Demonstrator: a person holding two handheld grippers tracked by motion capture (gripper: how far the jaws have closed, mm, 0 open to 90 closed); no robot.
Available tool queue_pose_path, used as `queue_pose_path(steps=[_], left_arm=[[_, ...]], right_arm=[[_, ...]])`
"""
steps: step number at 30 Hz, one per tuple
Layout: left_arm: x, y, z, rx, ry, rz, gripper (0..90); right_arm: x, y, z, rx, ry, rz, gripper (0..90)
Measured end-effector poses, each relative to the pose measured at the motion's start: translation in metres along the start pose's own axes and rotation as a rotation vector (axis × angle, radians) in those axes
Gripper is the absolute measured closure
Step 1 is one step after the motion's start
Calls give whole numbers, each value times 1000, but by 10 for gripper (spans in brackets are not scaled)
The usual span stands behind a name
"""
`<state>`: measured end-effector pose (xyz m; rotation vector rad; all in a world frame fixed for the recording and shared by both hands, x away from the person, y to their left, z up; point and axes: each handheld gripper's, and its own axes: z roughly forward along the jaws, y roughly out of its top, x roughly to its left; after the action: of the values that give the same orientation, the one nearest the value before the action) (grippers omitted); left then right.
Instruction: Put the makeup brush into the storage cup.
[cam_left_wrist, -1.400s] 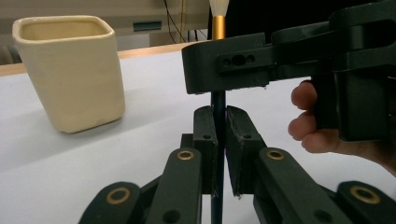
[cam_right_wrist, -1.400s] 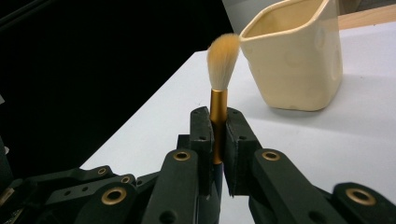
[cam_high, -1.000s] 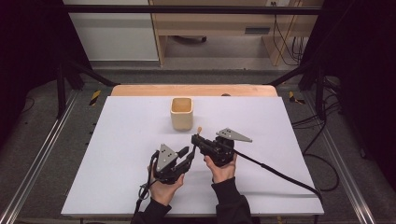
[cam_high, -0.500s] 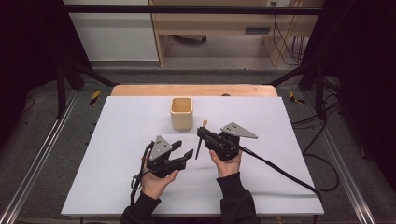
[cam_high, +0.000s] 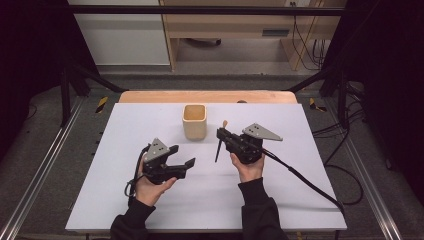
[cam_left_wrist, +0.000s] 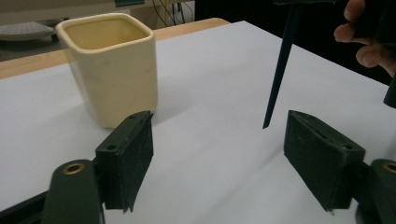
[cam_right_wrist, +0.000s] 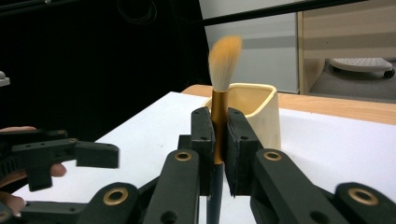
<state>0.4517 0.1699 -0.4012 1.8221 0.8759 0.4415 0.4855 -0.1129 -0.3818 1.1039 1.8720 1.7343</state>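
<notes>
R gripper (cam_high: 224, 136) clamps brush (cam_high: 219, 147) at ferrule, bristles up, handle tip hanging just above tabletop (cam_high: 300, 200), near its middle. Upright hold probably suits dropping it handle-first into cup (cam_high: 194, 121), which stands toward far edge, just beside. L gripper (cam_high: 186, 165) wide, holding nothing, low over tabletop nearer the front edge, apart from brush; likely just freed. Path to cup looks open; cup rim is the only catch point.

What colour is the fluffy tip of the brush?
Orange-gold, the brush tip above the right gripper shows best in the right gripper view.
</notes>
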Motion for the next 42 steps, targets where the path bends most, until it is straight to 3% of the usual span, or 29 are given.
queue_pose_path(steps=[8,15,22,31,42], left_arm=[[19,-13,-16,7,54,-20,165],[38,-31,-28,14,93,-69,146],[44,-33,-34,3,123,-78,111],[52,-39,-38,26,149,-85,91],[55,-40,-38,39,156,-79,87]], right_arm=[[-6,9,4,0,0,-41,840],[-8,21,13,-3,0,-59,840],[-6,36,24,-31,-6,-69,840],[-9,48,40,-44,-17,-82,840],[-12,59,58,-71,-35,-102,840]])
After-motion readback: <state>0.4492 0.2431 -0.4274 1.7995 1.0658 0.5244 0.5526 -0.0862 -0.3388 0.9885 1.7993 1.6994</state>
